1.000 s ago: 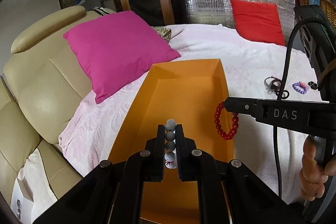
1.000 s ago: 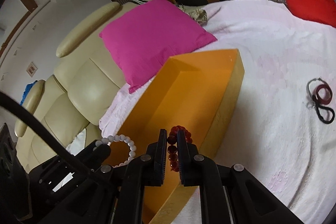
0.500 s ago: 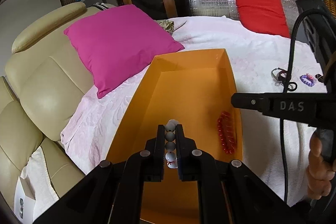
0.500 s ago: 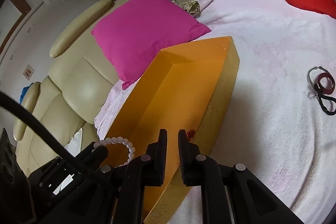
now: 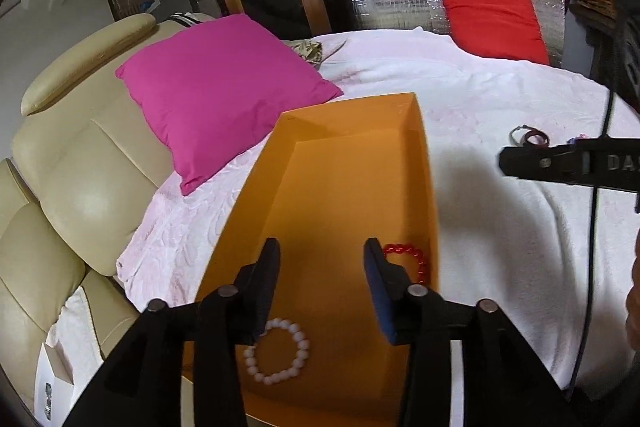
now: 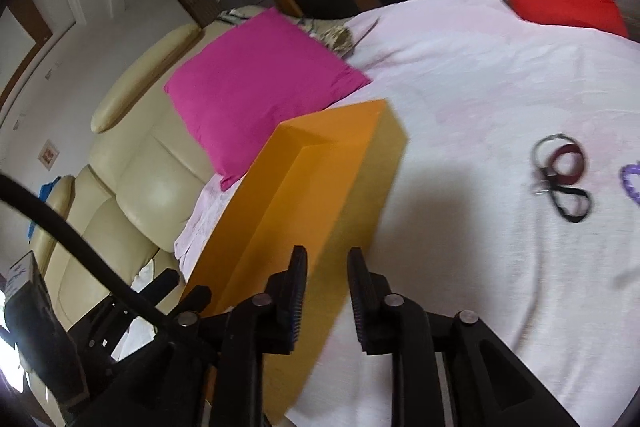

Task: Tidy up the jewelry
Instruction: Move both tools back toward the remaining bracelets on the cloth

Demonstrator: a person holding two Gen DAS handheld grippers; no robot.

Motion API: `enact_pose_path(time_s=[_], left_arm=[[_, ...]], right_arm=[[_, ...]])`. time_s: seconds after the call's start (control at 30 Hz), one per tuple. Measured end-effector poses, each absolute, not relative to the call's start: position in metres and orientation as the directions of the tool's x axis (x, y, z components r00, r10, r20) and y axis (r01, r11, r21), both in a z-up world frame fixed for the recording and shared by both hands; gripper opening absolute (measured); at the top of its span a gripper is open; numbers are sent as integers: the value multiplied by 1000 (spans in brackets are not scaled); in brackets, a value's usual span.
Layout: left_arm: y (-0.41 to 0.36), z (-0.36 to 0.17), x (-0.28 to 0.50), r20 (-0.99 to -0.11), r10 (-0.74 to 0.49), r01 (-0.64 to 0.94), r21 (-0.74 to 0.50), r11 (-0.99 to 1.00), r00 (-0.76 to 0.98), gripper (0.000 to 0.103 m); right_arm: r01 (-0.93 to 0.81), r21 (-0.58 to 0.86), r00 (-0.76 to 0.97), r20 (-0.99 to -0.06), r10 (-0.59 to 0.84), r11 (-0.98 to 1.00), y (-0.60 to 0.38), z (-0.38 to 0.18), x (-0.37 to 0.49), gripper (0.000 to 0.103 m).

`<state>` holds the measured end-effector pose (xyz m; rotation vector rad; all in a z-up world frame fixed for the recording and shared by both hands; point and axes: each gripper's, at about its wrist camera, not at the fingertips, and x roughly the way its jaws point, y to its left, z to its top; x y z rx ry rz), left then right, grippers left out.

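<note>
Both bracelets have left my jaws since a second ago: the white bead bracelet (image 5: 277, 352) now lies on the floor of the orange box (image 5: 256, 195), and the red bead bracelet (image 5: 405, 261) lies against its right wall. My left gripper (image 5: 320, 251) hangs over the near end of the box with its jaws spread wide and holding nothing; the white bracelet sits just below and a little behind the left jaw, the red one just beyond the right jaw. My right gripper (image 6: 327, 259) has pulled back outside the box, jaws parted and empty, above the box's outer right wall and the white bedspread (image 6: 480, 267).

What remains lies well apart from both grippers, towards the right side of the bed: a dark red band tangled with a black loop (image 6: 564, 175), and beside it a purple bead bracelet (image 6: 631, 182), cut off at the picture's edge. I judge all of these light and limp. The beads are probably smooth and hard, apt to roll or slip between the pads, so I would close across the strand on one side of the ring, with the jaws astride it, pressing slightly into the soft bedspread. The bands look flat and flexible; a pinch anywhere along one loop should do, though the tangle may drag its neighbour along.
</note>
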<state>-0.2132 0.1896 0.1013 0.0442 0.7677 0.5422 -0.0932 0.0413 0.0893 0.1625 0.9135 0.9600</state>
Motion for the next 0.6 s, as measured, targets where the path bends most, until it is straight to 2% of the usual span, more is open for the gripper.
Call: enact_pose_path(time_s=[0.07,0.2,0.43,0.6], left_arm=[[183,103,-210,-653,463,-436,218,873,600,50],[158,106,-197,-658,419,-388,203,899,626,61],[103,105,-170,-673,353,-273,226,935,650,61],[62,93,-149,-708,300,-187,236,954,639,62]], right_arm=[[-624,488,271,-597,755,610,23,92,-88,23],[-568,491,333,-597,730,660,-30,91,-71,23],[-339,592,468,-568,677,731,-144,77,-30,23],[-203,622,481,-609,631,756,-195,66,-9,25]])
